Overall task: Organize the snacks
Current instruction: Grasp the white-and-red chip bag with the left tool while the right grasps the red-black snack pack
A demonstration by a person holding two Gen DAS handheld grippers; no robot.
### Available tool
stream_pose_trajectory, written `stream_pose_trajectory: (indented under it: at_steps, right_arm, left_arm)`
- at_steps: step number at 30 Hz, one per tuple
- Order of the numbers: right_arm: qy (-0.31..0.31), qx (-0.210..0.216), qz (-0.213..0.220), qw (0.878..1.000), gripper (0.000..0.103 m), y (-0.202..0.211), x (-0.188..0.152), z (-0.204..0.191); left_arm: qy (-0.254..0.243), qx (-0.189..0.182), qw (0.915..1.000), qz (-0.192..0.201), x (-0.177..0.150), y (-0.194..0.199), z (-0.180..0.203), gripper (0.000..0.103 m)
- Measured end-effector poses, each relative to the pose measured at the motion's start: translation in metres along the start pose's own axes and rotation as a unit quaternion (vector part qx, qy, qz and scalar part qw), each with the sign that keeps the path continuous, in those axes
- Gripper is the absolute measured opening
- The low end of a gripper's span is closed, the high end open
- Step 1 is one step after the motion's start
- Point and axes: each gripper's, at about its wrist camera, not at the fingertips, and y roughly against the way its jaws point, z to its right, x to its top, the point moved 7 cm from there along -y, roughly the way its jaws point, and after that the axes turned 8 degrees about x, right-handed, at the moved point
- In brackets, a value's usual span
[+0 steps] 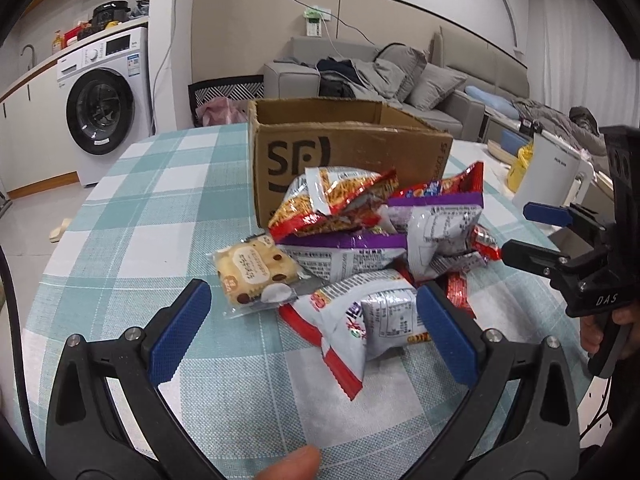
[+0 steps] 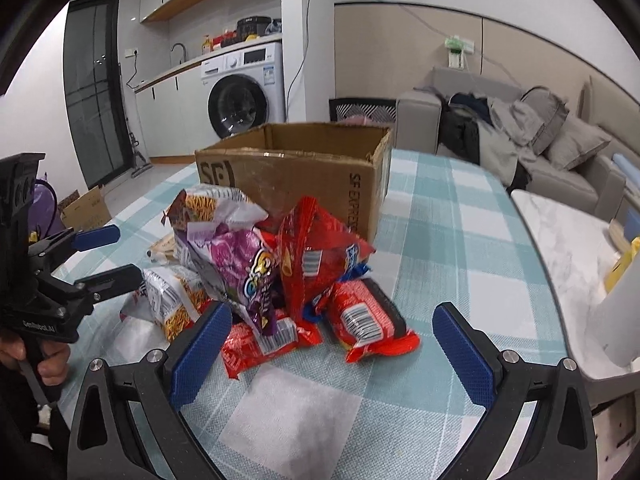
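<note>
— Left tongs (image 1: 314, 330)?
— Spread wide, gripping nothing. Silver packet (image 1: 372, 316) between the pads, nearer the right pad (image 1: 446, 338) (touching or not, cannot tell). Cake (image 1: 256, 272) just ahead, towards the left pad.

— Right tongs (image 2: 332, 354)?
— Wide too, holding nothing. Red pack (image 2: 366, 320) lying ahead between the pads, apart from both. Purple bag (image 2: 244, 272) and red bag (image 2: 316, 256) leaning together just beyond the left pad (image 2: 200, 356).

— Rest of the snacks?
— Heaped on the checked cloth (image 2: 448, 248), noodle bag (image 1: 332, 200) on top, propped against the box (image 1: 348, 148).

— Box?
— Straight beyond the heap, open on top, inside hidden. White jug (image 1: 552, 178) off right of it.
</note>
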Motion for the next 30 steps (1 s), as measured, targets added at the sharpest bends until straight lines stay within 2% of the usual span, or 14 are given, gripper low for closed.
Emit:
stream_pose_trajectory:
  at_steps: [5, 15, 22, 30]
  right_arm:
    - [-0.02, 0.014, -0.024, 0.999, 0.103, -0.012, -0.007, 0.006]
    - [-0.048, -0.01, -0.062, 0.997, 0.101, -0.026, -0.011, 0.038]
    - [-0.07, -0.005, -0.085, 0.994, 0.09, -0.043, -0.016, 0.056]
    - [-0.069, 0.015, -0.104, 0.992, 0.079, -0.061, -0.017, 0.058]
  left_arm:
    - [-0.006, -0.015, 0.9995, -0.027, -0.005, -0.009, 0.009, 0.102]
    - [-0.002, -0.024, 0.9978, -0.062, -0.001, -0.027, 0.022, 0.102]
    - [-0.007, -0.014, 0.9965, -0.082, 0.001, -0.044, 0.03, 0.102]
    - [0.006, -0.036, 0.993, -0.113, -0.009, -0.055, 0.02, 0.102]
